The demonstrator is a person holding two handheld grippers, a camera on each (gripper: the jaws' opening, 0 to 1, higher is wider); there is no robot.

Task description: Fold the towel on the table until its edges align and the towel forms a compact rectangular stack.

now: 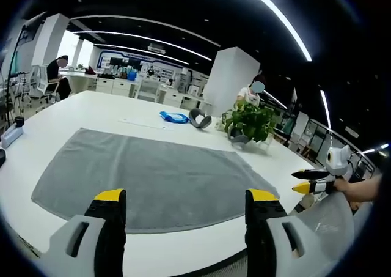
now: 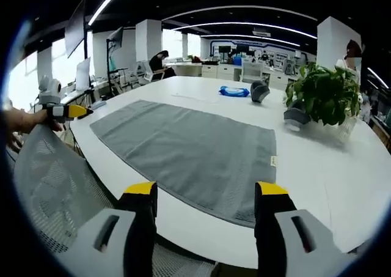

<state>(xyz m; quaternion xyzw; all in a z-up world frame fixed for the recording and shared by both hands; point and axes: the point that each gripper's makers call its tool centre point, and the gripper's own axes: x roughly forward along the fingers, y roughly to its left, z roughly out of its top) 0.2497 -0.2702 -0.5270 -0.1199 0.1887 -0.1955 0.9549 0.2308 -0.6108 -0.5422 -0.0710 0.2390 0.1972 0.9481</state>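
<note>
A grey towel [image 1: 153,176] lies flat and unfolded on the white table [image 1: 91,109]; it is also in the right gripper view [image 2: 189,151], with a small tag on its right edge. My left gripper [image 1: 186,197] hangs open at the table's near edge, just short of the towel's near hem, nothing between its yellow-tipped jaws. My right gripper [image 2: 204,188] is open too, above the near edge by the towel's right corner. The right gripper [image 1: 313,182] shows at the right of the left gripper view, the left gripper [image 2: 67,110] at the left of the right gripper view.
A potted green plant [image 2: 322,93] stands at the far right of the table. A blue object [image 2: 233,92] and a grey object [image 2: 259,91] lie beyond the towel. A mesh chair back [image 2: 58,185] sits below the near edge. People sit at desks behind.
</note>
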